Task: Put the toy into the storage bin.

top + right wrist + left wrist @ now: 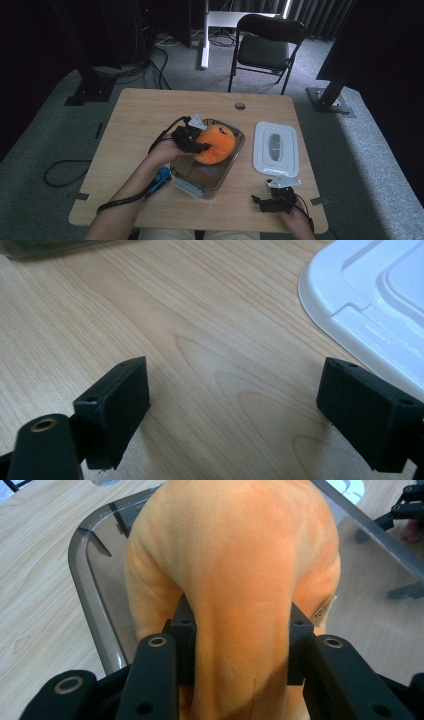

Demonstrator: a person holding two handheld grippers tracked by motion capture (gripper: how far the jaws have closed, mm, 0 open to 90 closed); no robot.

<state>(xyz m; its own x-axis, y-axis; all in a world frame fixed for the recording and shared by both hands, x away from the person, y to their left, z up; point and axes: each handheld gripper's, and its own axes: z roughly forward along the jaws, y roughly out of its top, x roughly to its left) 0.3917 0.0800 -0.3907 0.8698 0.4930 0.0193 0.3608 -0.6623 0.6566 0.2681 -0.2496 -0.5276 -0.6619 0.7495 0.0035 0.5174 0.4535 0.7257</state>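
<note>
Two grippers on the go, left one doing the work. Left gripper clamped on the orange plush toy, jaws pinching a thick fold of the fabric from both sides, pads sunk well into the fuzz in the left gripper view. Not fully closed, just squeezed down as far as the stuffing allows. Plush bulging out ahead of the jaws, small tag poking out on one side.

Directly beneath and around the toy: clear container, rounded rim visible just past the jaws. Toy sitting inside the walls, at the far end of the box from the person; can't tell whether resting on the floor of it or slightly lifted.

Further out toward the other hand: white lid flat on the table, apart from the container. Right gripper parked near the table edge, jaws wide apart with nothing between them, bare wood under them and the lid corner just off to one side.

Looks like the placing step, plush going into the box. Next probably: ease the left jaws apart, back out straight up so the fabric doesn't snag and drag the toy along, then bring the right gripper over to the lid. Might need a push down first, plush standing pretty tall against the rim.
</note>
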